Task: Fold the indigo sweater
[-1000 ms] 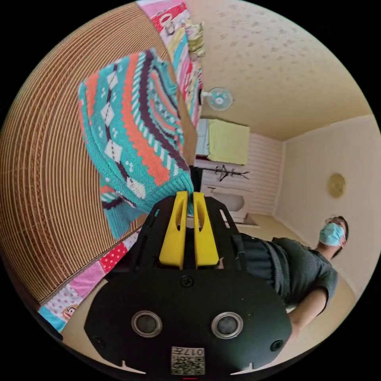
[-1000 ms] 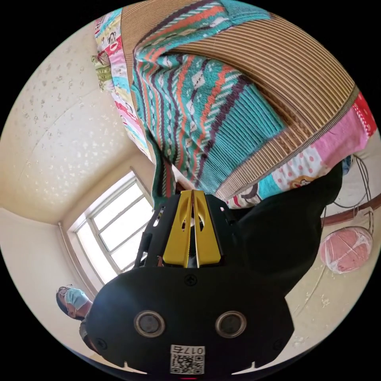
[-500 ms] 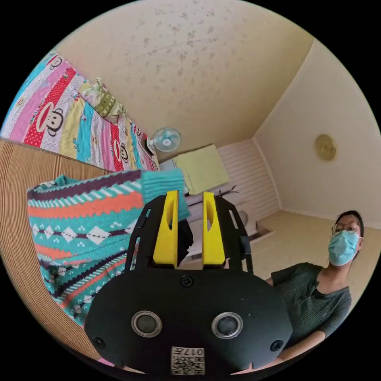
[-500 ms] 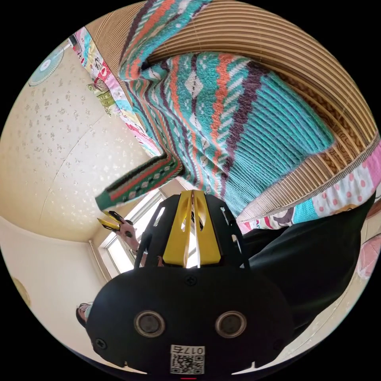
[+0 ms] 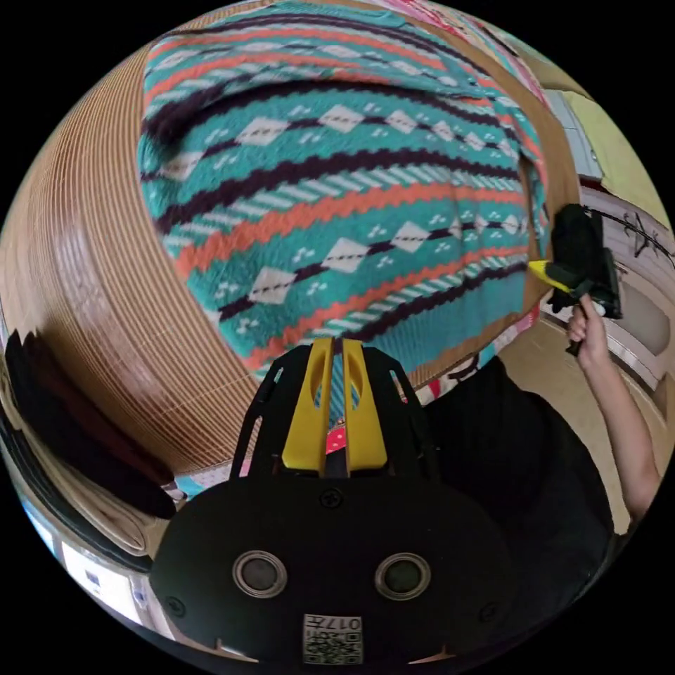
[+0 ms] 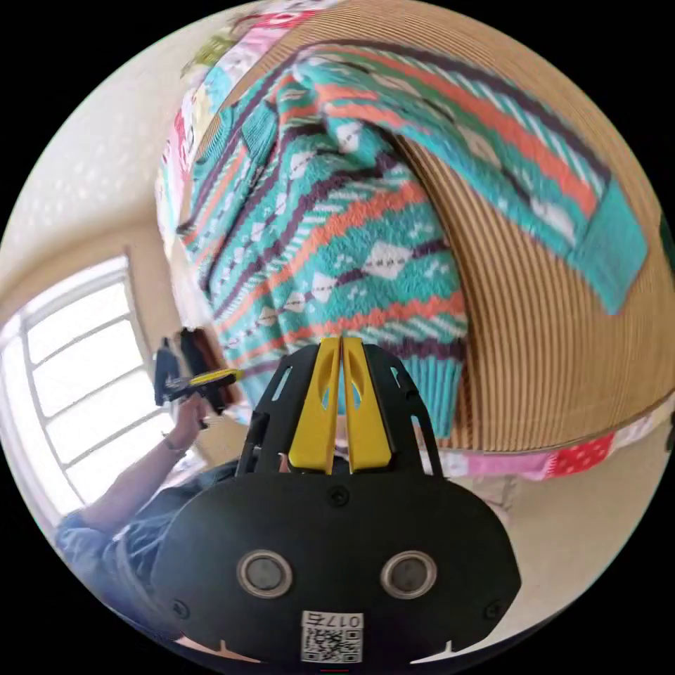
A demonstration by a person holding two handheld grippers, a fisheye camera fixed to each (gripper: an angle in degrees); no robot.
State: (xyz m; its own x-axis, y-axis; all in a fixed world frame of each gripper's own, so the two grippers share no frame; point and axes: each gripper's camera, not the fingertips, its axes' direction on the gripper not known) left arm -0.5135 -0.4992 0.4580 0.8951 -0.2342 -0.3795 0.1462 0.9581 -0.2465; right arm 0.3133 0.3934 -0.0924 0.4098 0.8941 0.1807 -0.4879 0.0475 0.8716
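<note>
- The patterned sweater (image 5: 337, 176), teal with orange, dark purple and white bands, lies spread on a ribbed woven bamboo mat (image 5: 91, 281); it is the landmark for everything below.
- In the left gripper view, the left tool (image 5: 336, 344) has its yellow jaws drawn nearly together, a thin slit between them, with their tips at the sweater's ribbed teal hem; I cannot tell whether any knit is pinched between them.
- In that same view the right tool (image 5: 545, 271) sits off the sweater's far side edge, its yellow tip pointing toward the fabric, gripped by a hand (image 5: 587, 334) on a bare forearm that stretches away from the sweater.
- In the right gripper view, the right tool (image 6: 341, 343) is clenched, jaws meeting at the tips, which sit just at the sweater's (image 6: 337, 239) ribbed hem; nothing is visibly caught in them.
- There the left tool (image 6: 214, 378) is held beside the sweater's hem-side corner, level and pointing at the knit, by a hand (image 6: 186, 415) with the wrist bent and the forearm running back to a grey-clad body.
- One sleeve (image 6: 534, 183) reaches across the mat (image 6: 548, 337) away from the sweater's body, teal cuff at its end.
- A patchwork bedsheet (image 6: 534, 460) shows under the mat's edge, beyond the hem.
</note>
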